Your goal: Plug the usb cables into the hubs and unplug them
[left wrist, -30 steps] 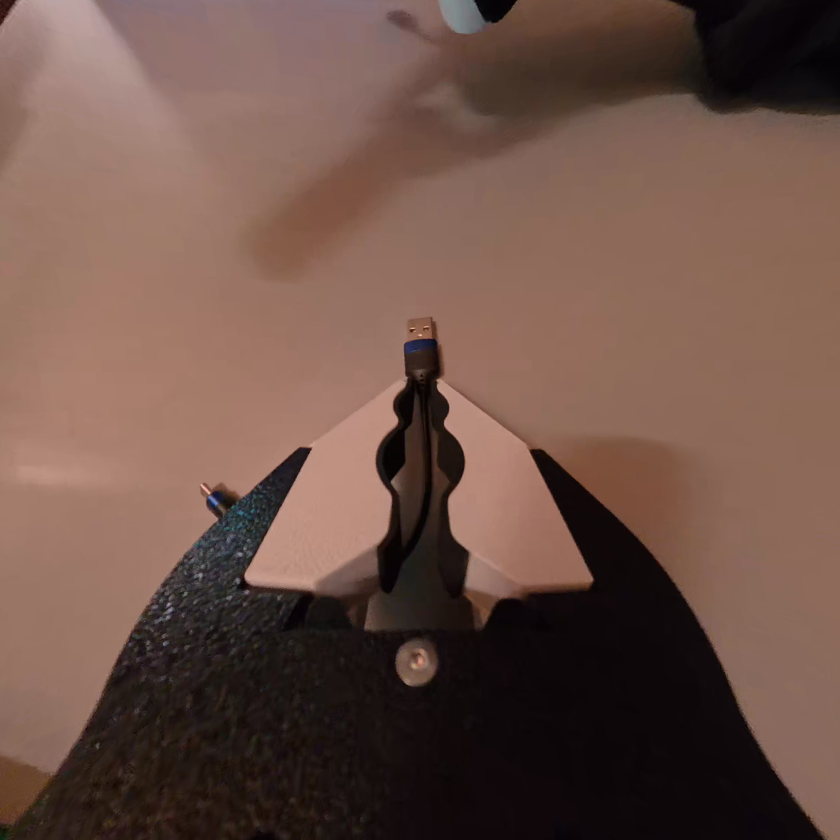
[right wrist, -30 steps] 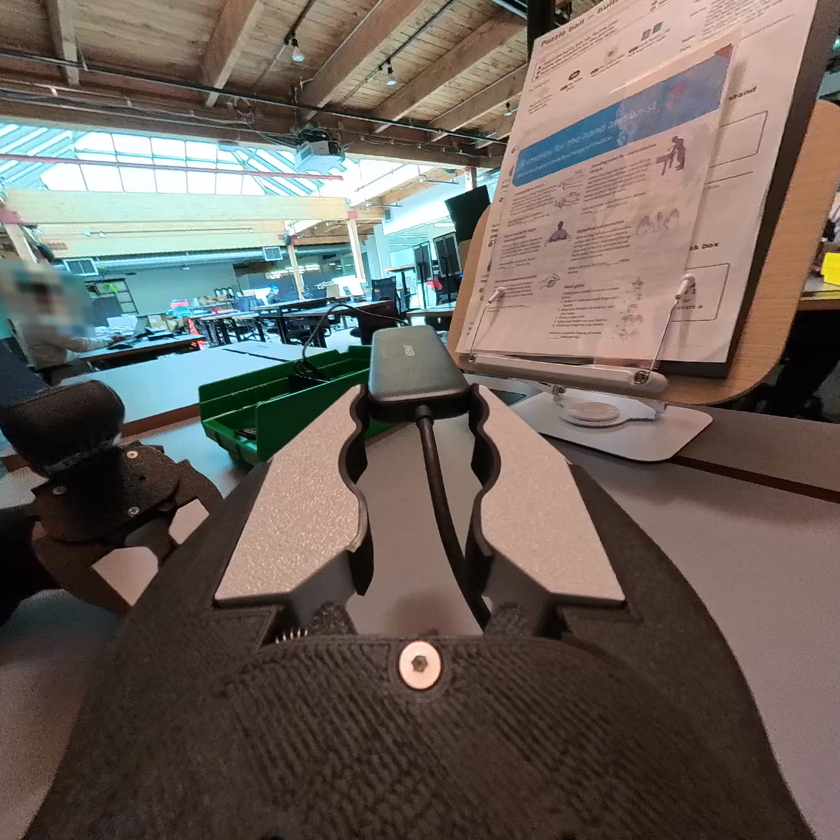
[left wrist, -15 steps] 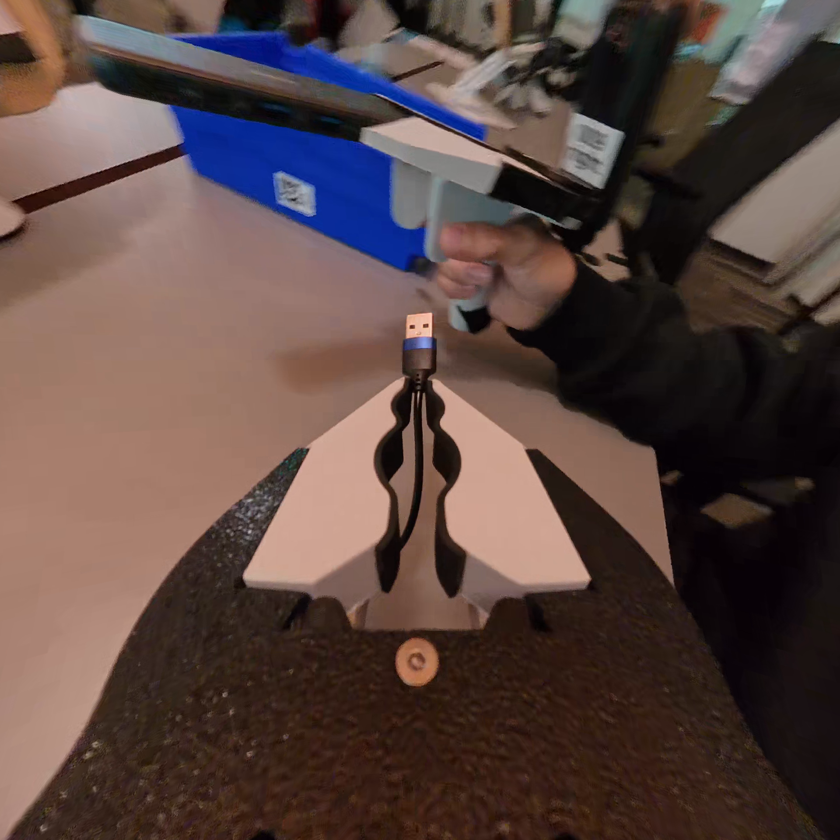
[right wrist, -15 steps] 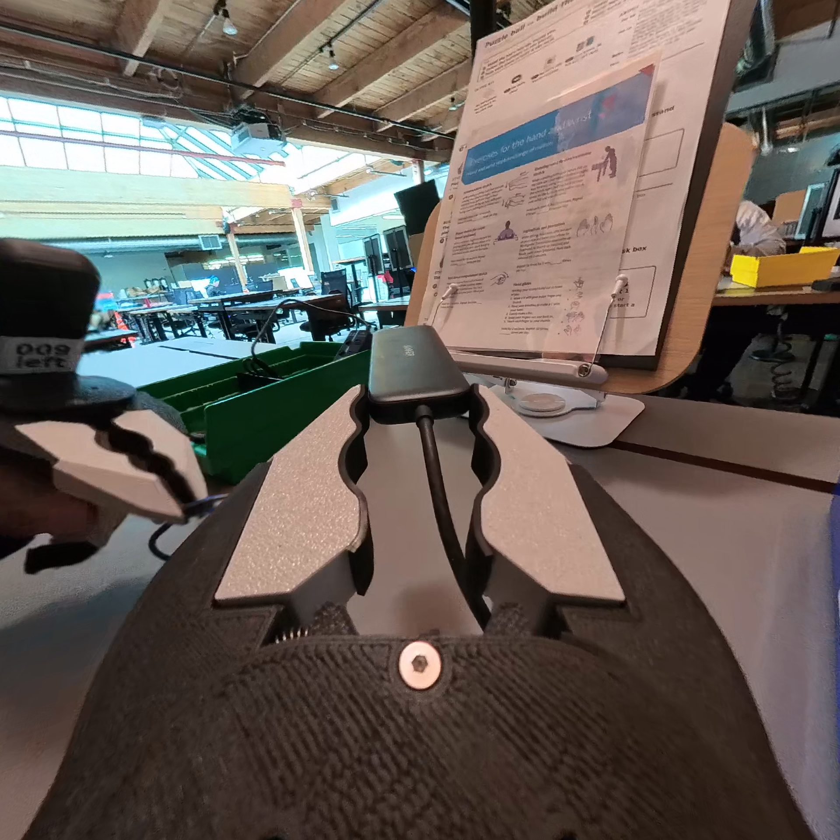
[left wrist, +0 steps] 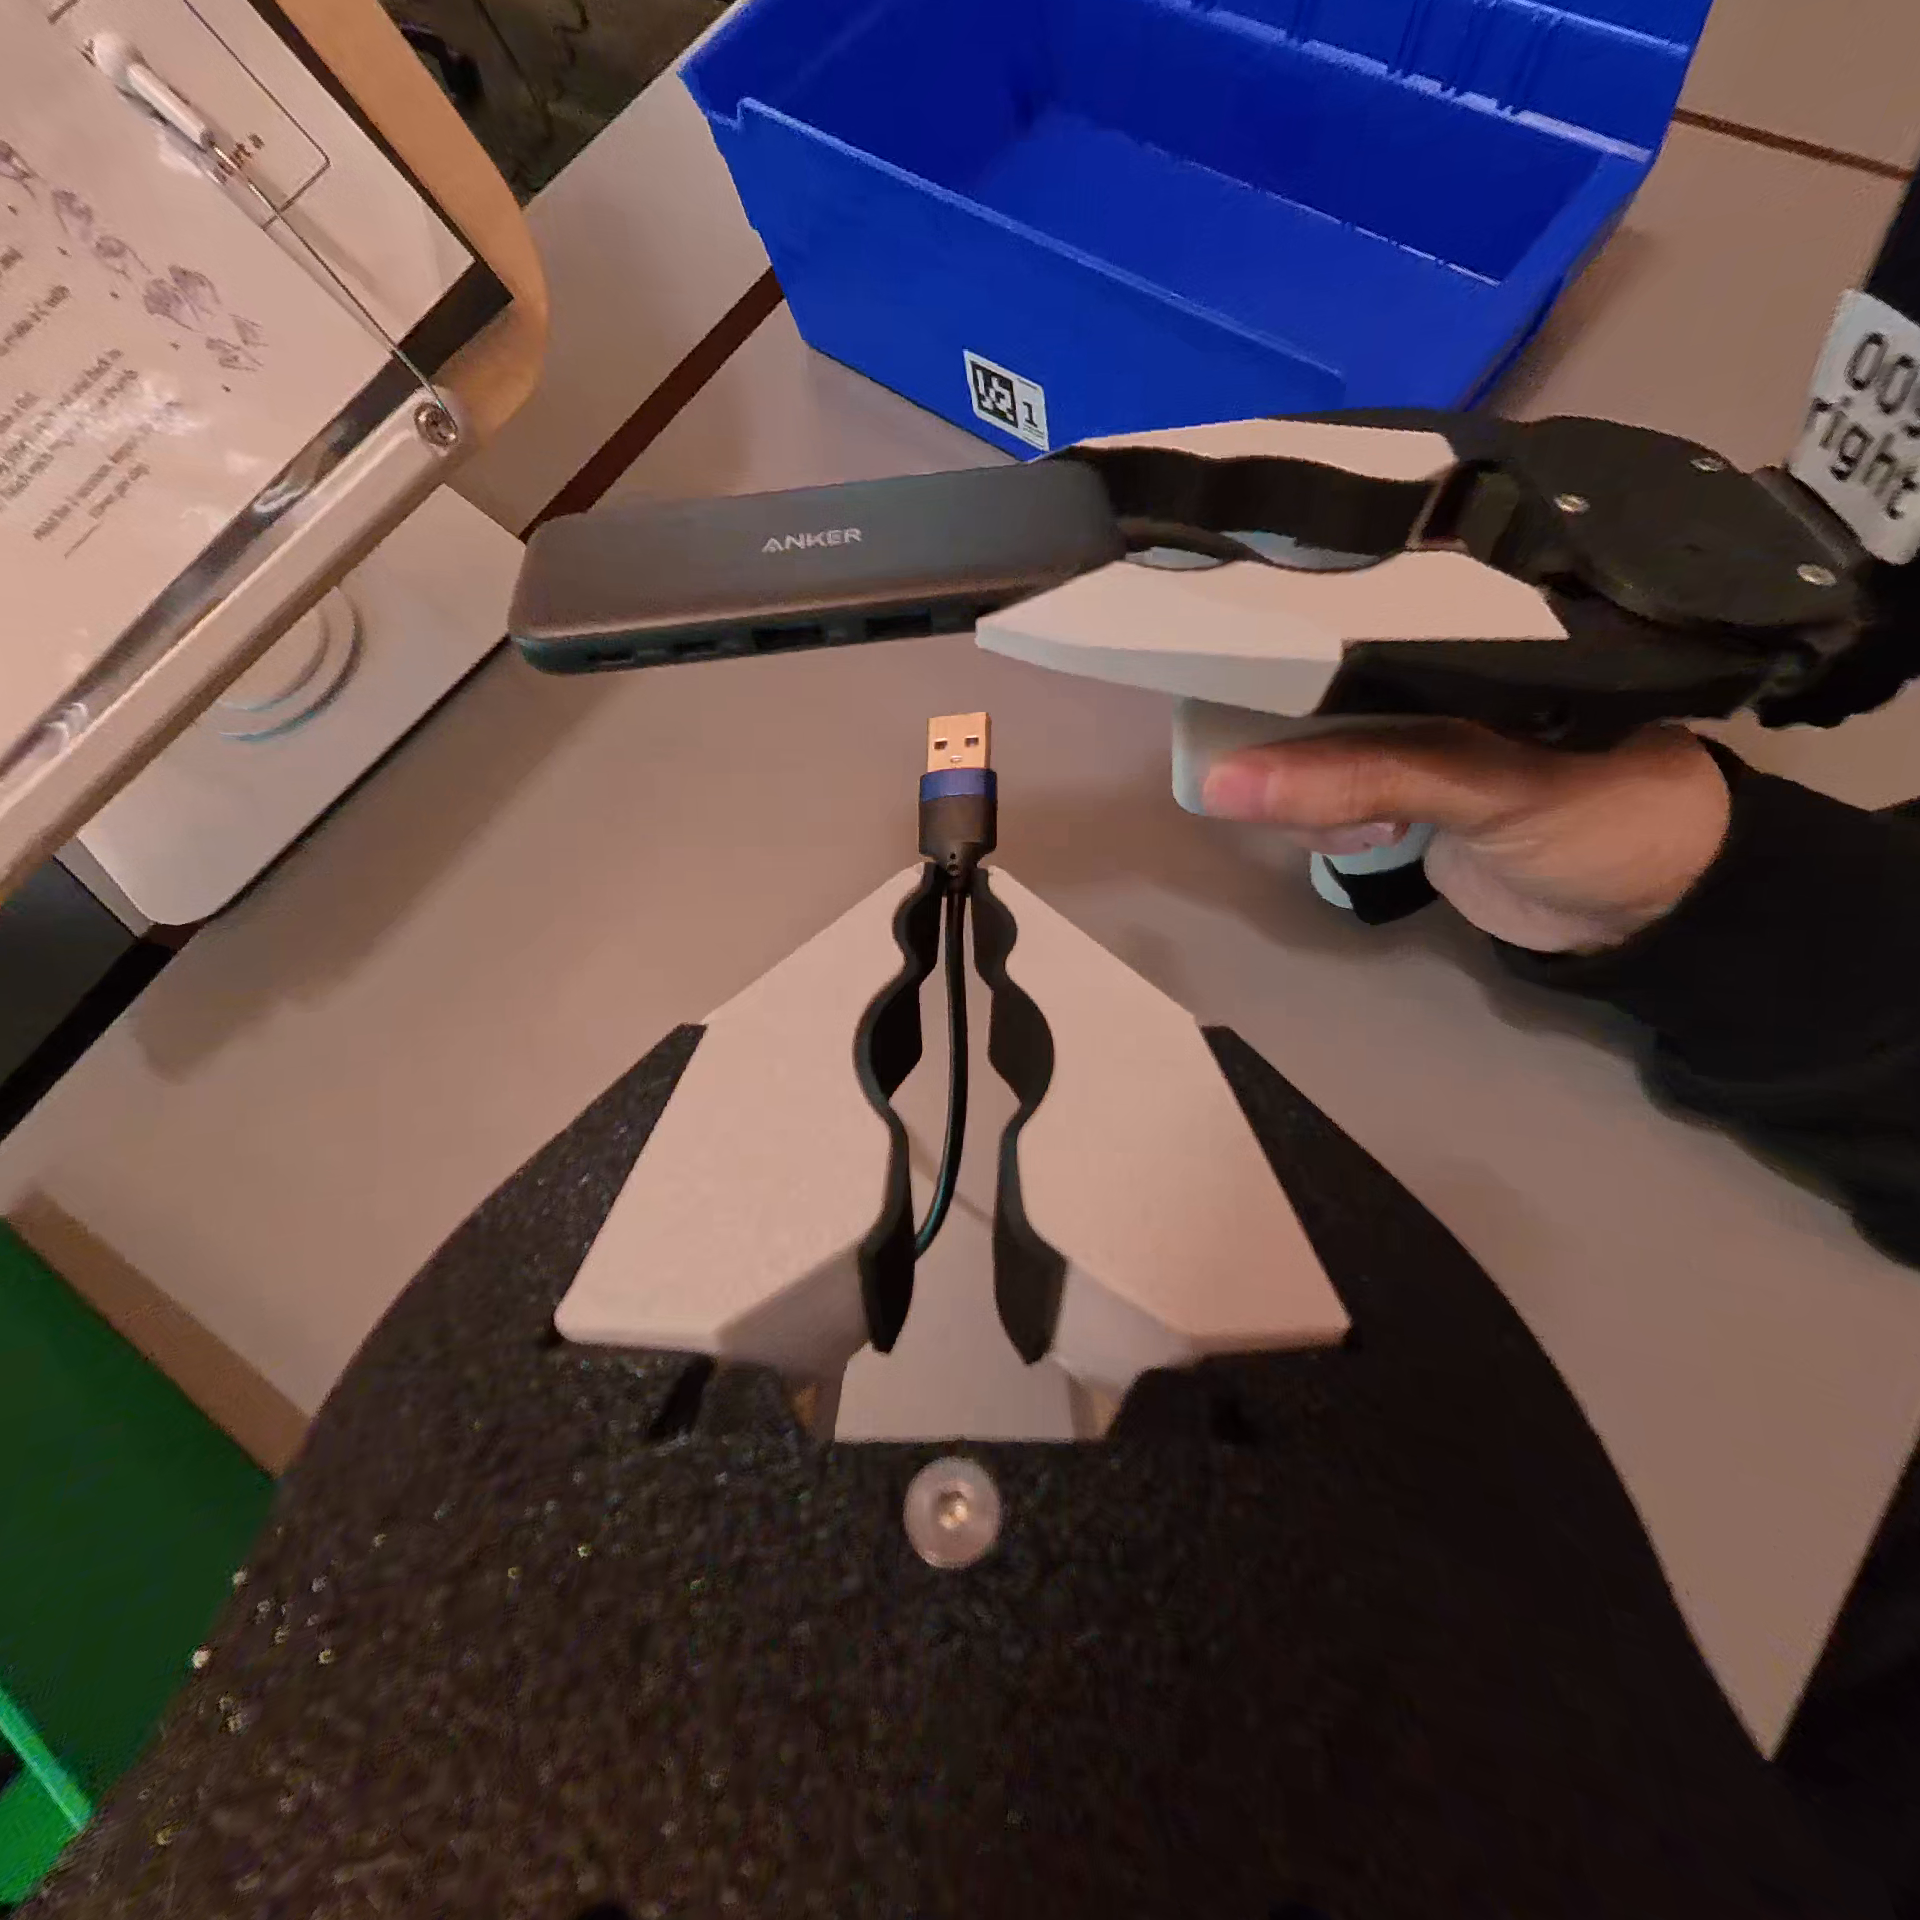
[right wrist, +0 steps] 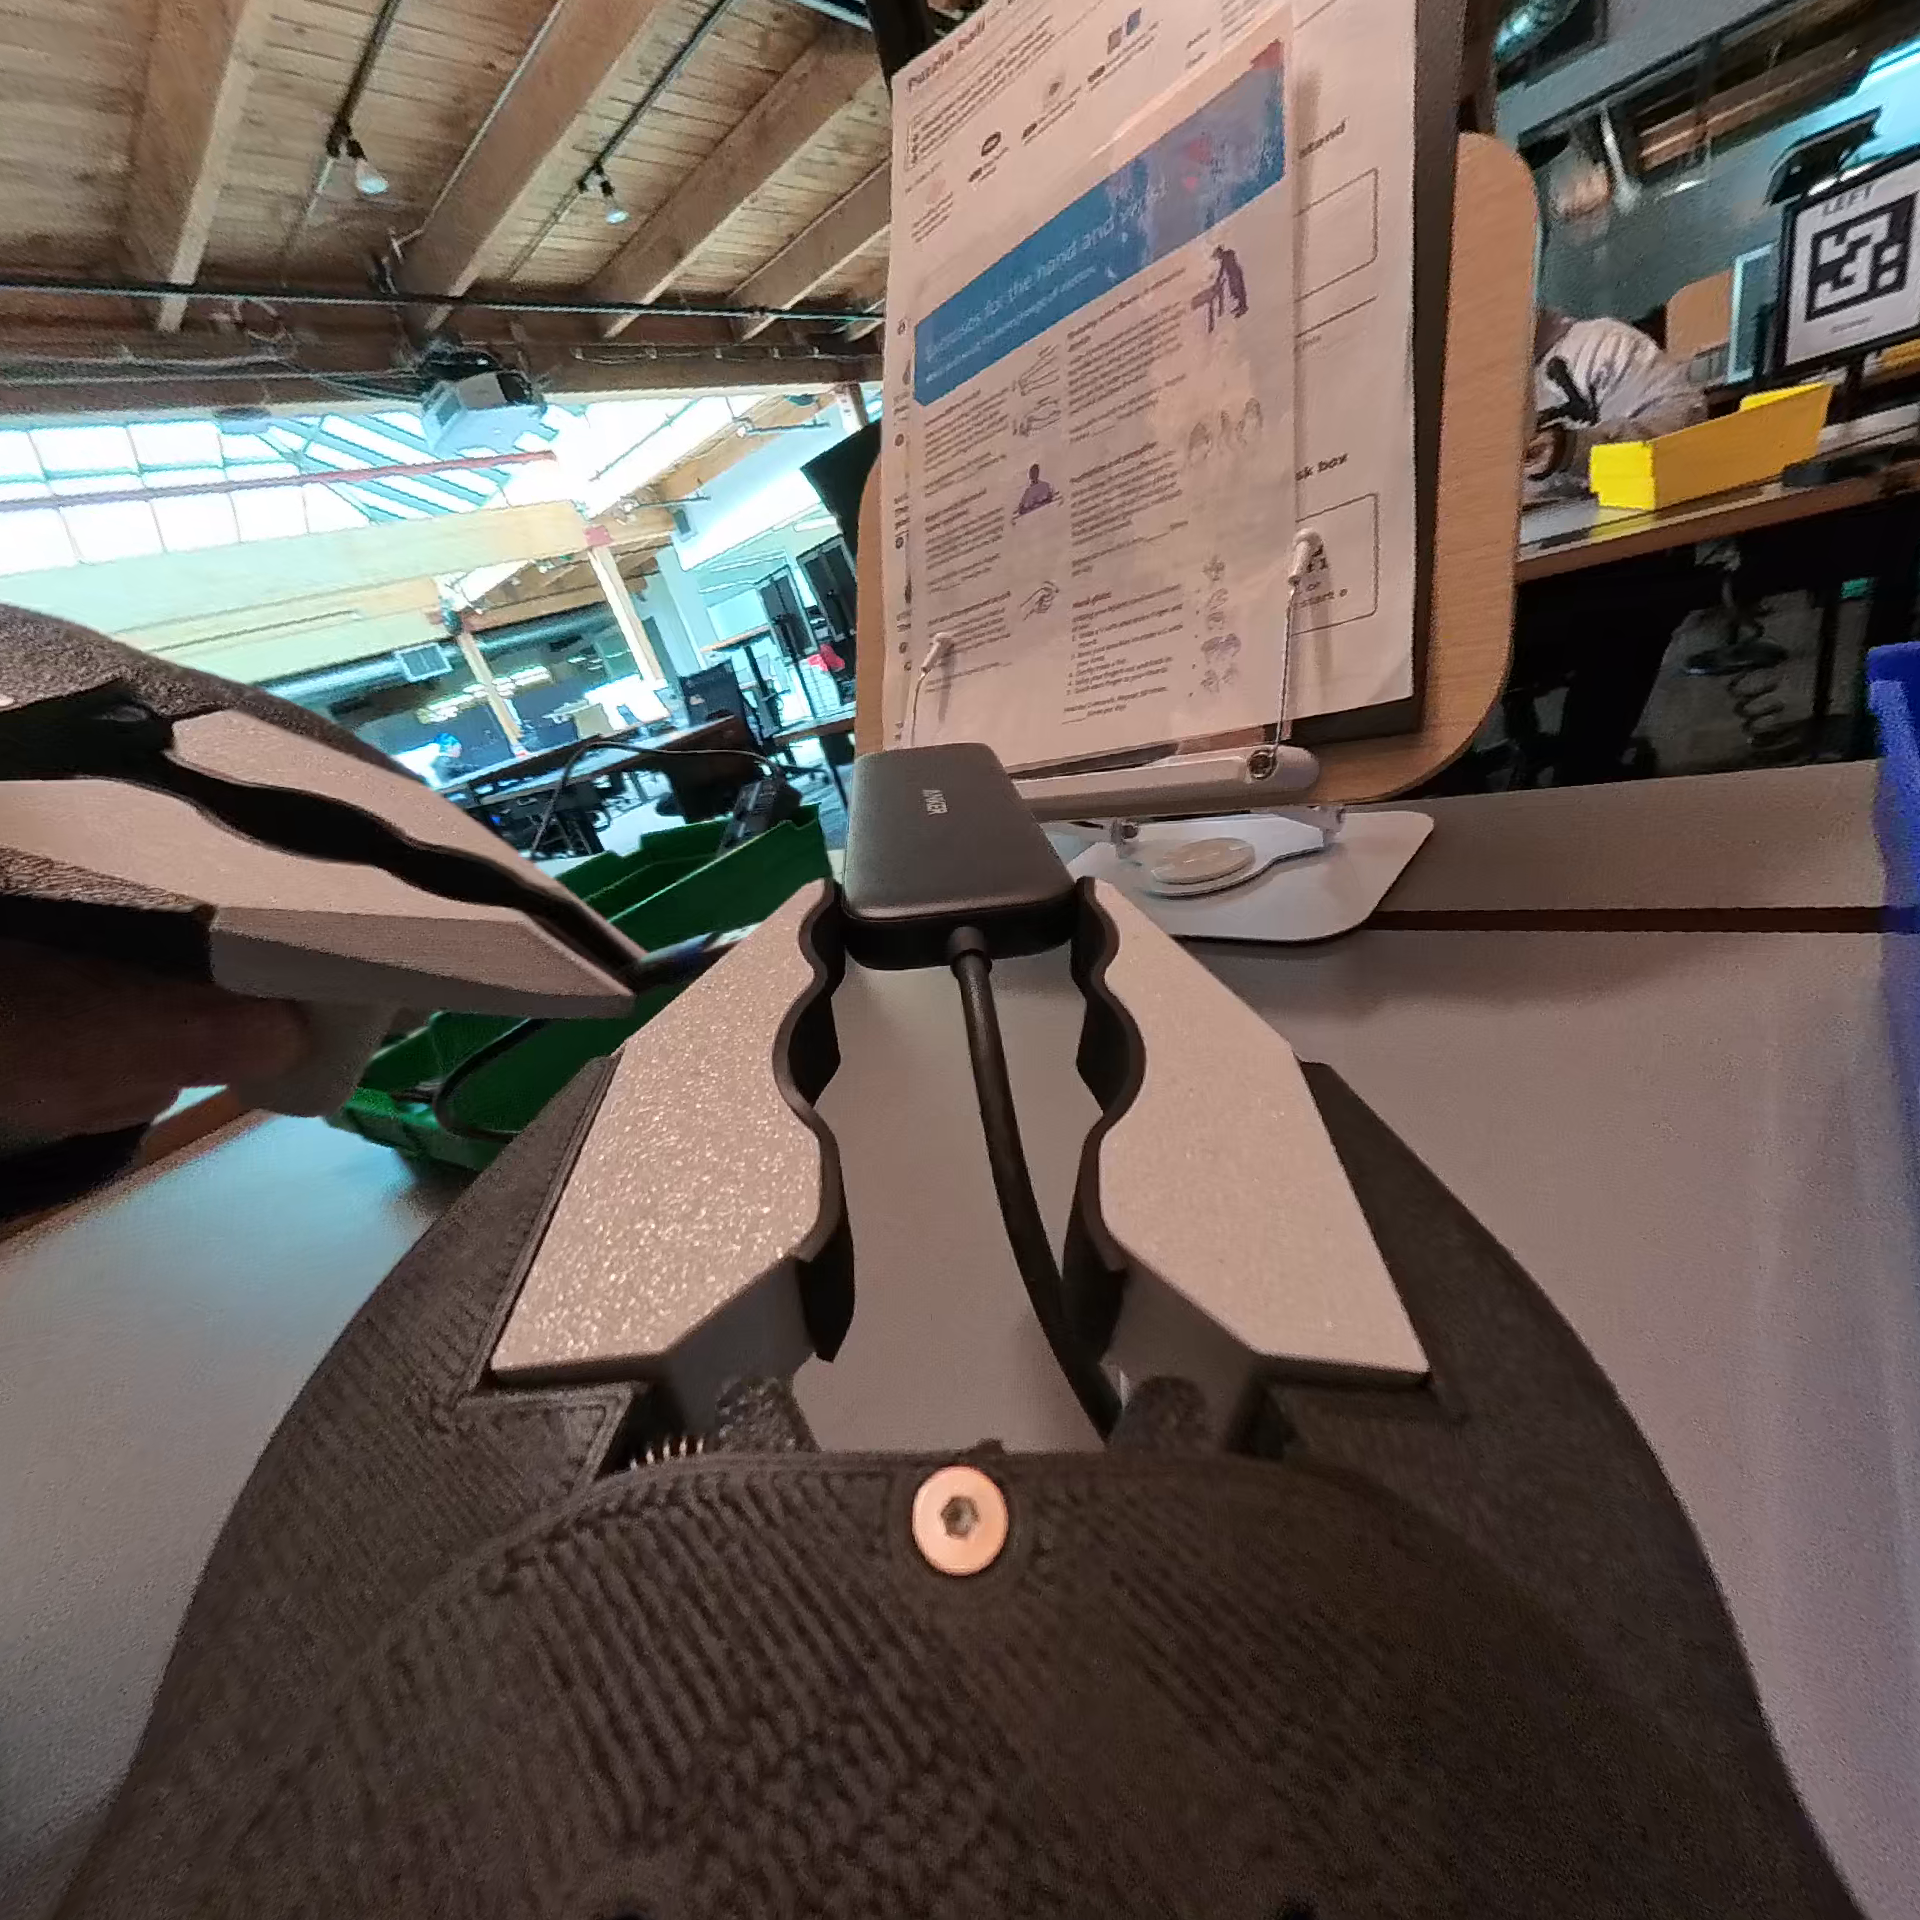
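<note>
Just short of the hub clamped in the right gripper, a cable plug is pinched by the left gripper.

Counting it off now: two hand-held grippers in play, the left hand-held gripper and the right hand-held gripper, each with two pale grey fingers. One slim dark grey USB hub, and along its near edge I make out four ports. One black USB cable with a blue-ringed metal plug. One deep blue plastic bin, carrying one square coded sticker. One green plastic tray. One wood-backed document stand with printed sheets on one white base. One grey desk under it all. Far back, one yellow bin.
</note>
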Motion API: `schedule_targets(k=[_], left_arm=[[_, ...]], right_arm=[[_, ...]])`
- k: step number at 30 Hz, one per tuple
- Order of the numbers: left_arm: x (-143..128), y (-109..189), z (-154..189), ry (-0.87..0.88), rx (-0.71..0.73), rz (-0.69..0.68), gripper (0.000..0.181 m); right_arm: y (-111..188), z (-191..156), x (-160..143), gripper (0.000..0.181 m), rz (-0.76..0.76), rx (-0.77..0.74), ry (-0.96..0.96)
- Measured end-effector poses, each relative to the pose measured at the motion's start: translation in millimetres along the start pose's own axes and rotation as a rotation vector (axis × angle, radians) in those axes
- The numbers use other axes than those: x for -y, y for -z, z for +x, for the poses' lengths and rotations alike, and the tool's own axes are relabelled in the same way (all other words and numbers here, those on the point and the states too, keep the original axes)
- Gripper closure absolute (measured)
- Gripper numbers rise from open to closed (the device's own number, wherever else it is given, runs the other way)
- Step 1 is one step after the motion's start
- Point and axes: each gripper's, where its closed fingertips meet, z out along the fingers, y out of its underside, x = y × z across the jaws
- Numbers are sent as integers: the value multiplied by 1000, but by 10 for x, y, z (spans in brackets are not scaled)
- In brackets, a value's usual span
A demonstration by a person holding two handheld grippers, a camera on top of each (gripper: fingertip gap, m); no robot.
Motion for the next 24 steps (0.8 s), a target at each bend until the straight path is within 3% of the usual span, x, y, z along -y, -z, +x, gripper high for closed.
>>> schedule_targets(k=[1,14,24], left_arm=[[23,-20,-26,-3,11,7,178],[98,-56,-175,19,-16,62,178],[84,-67,-184,-46,80,41,178]], right_arm=[[3,2,7,138,3,-12,16],[-46,-63,-36,138,-4,-67,125],[-54,-93,-66,138,-34,-88,212]])
